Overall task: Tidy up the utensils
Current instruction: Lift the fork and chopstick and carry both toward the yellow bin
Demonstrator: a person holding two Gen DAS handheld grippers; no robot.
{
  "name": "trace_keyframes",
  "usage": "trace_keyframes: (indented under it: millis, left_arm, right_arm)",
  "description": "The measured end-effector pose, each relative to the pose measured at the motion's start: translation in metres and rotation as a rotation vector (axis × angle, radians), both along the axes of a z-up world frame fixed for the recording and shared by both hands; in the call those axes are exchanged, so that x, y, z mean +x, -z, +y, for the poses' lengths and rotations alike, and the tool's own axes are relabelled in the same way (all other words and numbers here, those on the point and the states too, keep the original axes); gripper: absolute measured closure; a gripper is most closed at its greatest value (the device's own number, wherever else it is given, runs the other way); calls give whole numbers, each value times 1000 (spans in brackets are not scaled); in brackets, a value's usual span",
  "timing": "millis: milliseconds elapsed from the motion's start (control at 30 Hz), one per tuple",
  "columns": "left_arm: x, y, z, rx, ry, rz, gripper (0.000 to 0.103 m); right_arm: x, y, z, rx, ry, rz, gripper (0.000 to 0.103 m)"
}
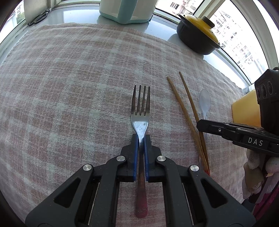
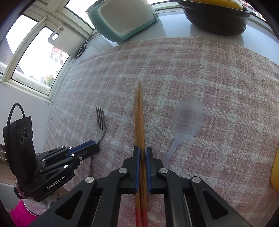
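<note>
A metal fork (image 1: 140,111) with a reddish handle lies on the pink checked cloth (image 1: 69,87), tines pointing away. My left gripper (image 1: 141,138) is shut on the fork's neck. To its right lie the wooden chopsticks (image 1: 188,113) with red ends, and the right gripper (image 1: 200,124) reaches onto them from the right. In the right wrist view the right gripper (image 2: 142,150) is shut on the pair of chopsticks (image 2: 139,118), which lie side by side. A clear plastic spoon (image 2: 186,120) rests right of them; the fork (image 2: 101,122) and left gripper (image 2: 95,143) are at left.
A black pot with a yellow lid (image 1: 198,35) and a teal-and-white container (image 1: 127,10) stand on the sill beyond the cloth. Scissors (image 1: 39,17) lie at far left. A yellow object (image 1: 245,111) sits at the cloth's right edge. Windows run behind.
</note>
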State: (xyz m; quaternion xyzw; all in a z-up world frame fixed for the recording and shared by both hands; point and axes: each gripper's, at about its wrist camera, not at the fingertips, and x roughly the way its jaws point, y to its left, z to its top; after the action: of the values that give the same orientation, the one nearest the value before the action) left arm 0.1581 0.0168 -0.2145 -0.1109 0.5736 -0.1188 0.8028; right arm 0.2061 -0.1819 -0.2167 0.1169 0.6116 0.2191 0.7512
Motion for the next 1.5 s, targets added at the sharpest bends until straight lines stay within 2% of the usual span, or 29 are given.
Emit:
trace_keyframes:
  millis: [400,667,800,1033,1400,1500]
  left_arm:
    - [-15,-16,13,-79,-83,-48,99]
    - [-33,-39,10,-57,-83,-136,100]
    - [-29,-34,3,-34,-62,-123,99]
    - [-14,-8,-12,6,2,-26,99]
    - [-8,-2,-39,163,81,-30,98]
    - [-6,-2,-43,178,92,-26,95]
  right_arm:
    - [-26,-21,-17,-24,24,-85,99]
    - [-42,-37,-26,-34,33,-139,99]
    - [-45,-41,-25,-44,24,-151,99]
    - [-47,-44,-23,-48,24,-164,99]
    - [-49,-48,-35,-34,53,-177,99]
    - [-49,-49,-37,-29,59,-179,99]
